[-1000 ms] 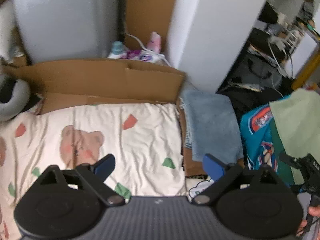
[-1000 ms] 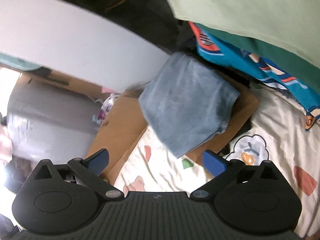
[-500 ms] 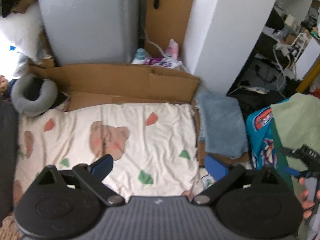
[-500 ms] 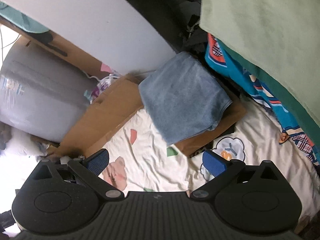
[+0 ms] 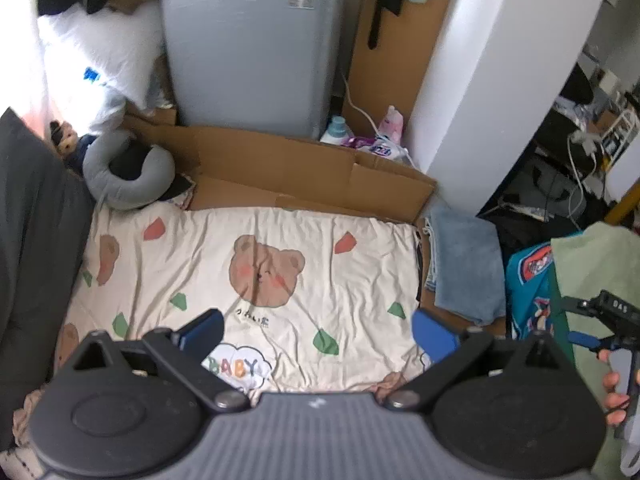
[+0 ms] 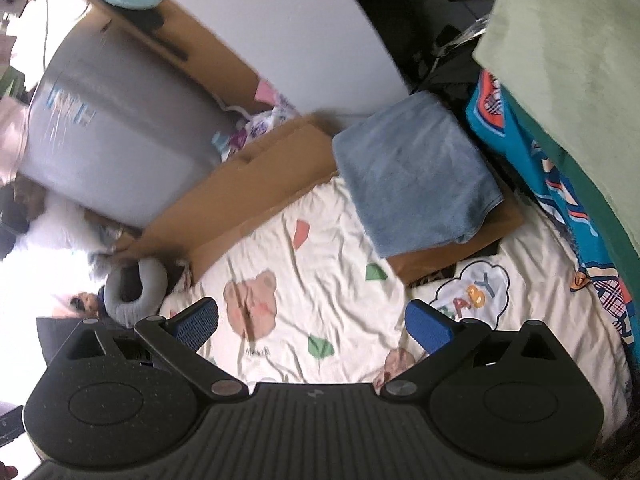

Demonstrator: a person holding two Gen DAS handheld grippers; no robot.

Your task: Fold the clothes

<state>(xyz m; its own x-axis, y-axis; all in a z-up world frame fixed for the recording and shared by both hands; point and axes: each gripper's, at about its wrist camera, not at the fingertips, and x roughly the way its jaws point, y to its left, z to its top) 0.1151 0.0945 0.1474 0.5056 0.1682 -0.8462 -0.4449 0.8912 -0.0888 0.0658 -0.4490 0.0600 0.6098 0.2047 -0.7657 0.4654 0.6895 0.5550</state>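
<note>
- Left tool (image 5: 316,330) is hanging above the bed sheet (image 5: 320,280), blue pads spread wide, nothing between them. Jaws have just been opening a bit further.
- Right tool (image 6: 312,324) is also sitting with its pads wide apart and is gripping nothing; only the printed sheet is showing in the gap.
- Folded blue towel (image 6: 412,172) is lying on a flat piece of cardboard (image 6: 500,224) at the far right corner of the bed, well apart from both tools.
- Pile of clothes is sitting at the right edge: pale green cloth (image 6: 568,52) is lying on top, a teal printed garment (image 6: 532,152) is sticking out under it.
- In the left wrist view a hand (image 5: 614,396) is holding the right tool at the right border, in front of that pile.
- Sheet is lying wrinkled, cream with bear and "BABY" cloud prints.
- Cardboard wall (image 5: 288,172) is standing along the far side of the bed; grey neck pillow (image 5: 128,176) is resting at the far left corner.
- Grey appliance (image 5: 256,44) is standing behind the cardboard.
</note>
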